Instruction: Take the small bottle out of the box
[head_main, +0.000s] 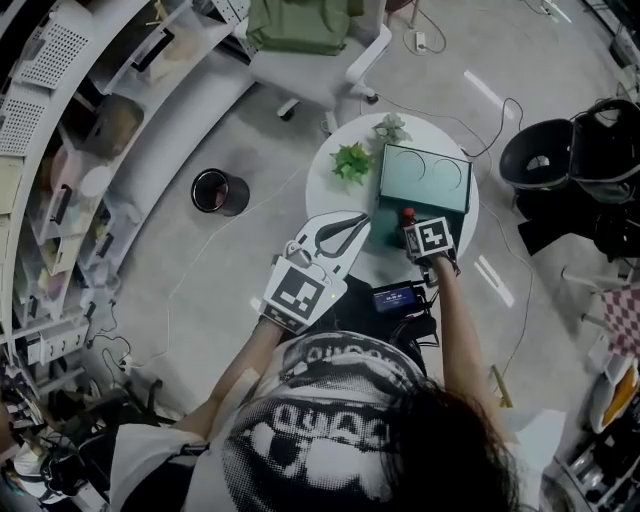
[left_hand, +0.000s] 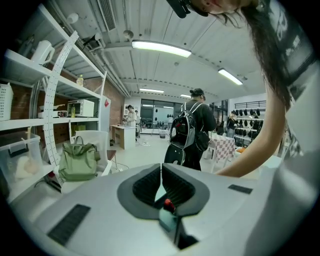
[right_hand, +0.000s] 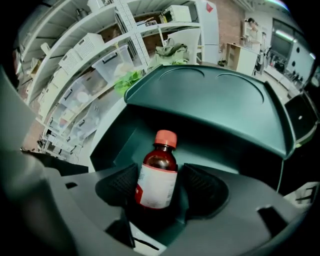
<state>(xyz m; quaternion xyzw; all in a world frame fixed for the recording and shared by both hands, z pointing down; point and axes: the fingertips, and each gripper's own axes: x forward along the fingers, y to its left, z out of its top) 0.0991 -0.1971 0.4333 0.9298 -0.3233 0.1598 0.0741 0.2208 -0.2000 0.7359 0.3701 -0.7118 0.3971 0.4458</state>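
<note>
A small brown bottle (right_hand: 159, 175) with a red cap and a white label stands upright in the dark teal box (right_hand: 210, 95), under its raised lid. My right gripper (right_hand: 158, 186) points steeply down with its jaws on either side of the bottle's body. A slim gap shows at the right pad (right_hand: 202, 187), so it is open. In the head view the red cap (head_main: 408, 213) shows just ahead of the right gripper (head_main: 409, 227), at the box's (head_main: 425, 178) near edge. My left gripper (head_main: 360, 224) hovers left of the box, shut and empty, its pads (left_hand: 150, 182) meeting.
The box sits on a small round white table (head_main: 330, 190) with two little green plants (head_main: 352, 160). A black device with a lit screen (head_main: 398, 296) lies at the near edge. A black bin (head_main: 212, 190), a chair with a green bag (head_main: 300, 25) and shelves (head_main: 70, 150) stand around.
</note>
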